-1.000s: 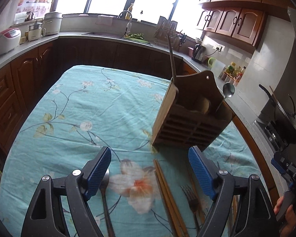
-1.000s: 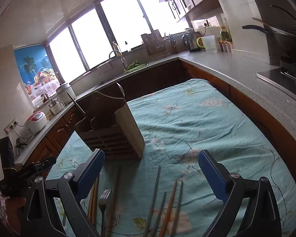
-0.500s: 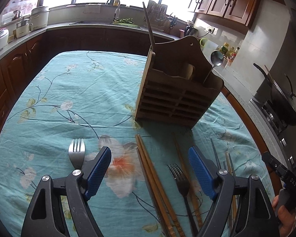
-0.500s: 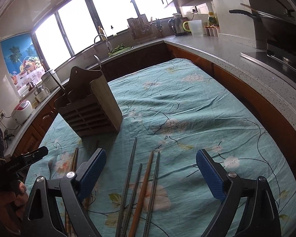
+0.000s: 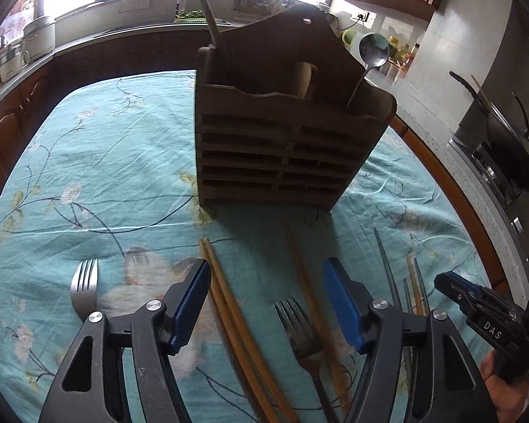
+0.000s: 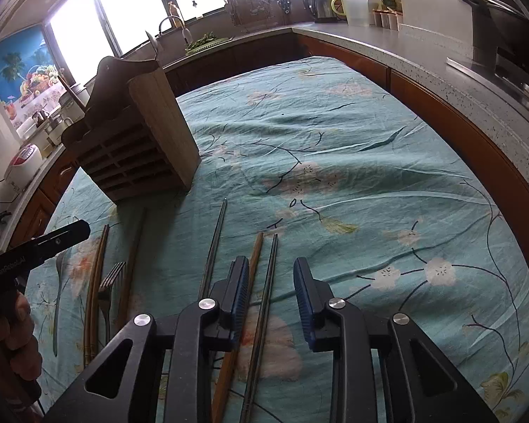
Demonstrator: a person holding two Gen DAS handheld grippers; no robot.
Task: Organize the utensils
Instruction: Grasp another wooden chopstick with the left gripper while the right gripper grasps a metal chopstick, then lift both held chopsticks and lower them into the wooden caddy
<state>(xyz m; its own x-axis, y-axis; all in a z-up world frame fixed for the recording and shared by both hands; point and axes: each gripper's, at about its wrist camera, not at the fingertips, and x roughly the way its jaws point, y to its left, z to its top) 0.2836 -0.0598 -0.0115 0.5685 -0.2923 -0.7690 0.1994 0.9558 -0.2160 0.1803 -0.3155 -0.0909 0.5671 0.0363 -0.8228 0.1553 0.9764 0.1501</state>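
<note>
Right gripper (image 6: 269, 294): jaws narrowed from their wide spread of a moment earlier, now straddling one metal chopstick (image 6: 264, 296) on the tablecloth, pads not yet touching it. Judged: a pick is being set up for this stick.

Left gripper (image 5: 266, 305): jaws wide, empty, lowered toward the table since a second ago; a dark-handled fork (image 5: 299, 335) and a single wooden chopstick (image 5: 310, 299) lie between its fingers, a wooden chopstick pair (image 5: 229, 303) just inside the left finger.

Loose utensils, near edge of table: second fork (image 5: 84, 287) toward the left side; further metal and wooden chopsticks (image 5: 403, 282) toward the right side, beside the right gripper's stick.

Utensil holder (image 5: 282, 134): slatted wood, upright mid-table, already holding a spoon (image 5: 372, 51) and a long stick-like handle. Most items remain outside it; task judged early.

Surface: table (image 6: 388, 162) under a teal floral cloth, creased.

Room: kitchen, wooden cabinets, grey counter, bright windows, sink, rice cookers, wok on the stove.
</note>
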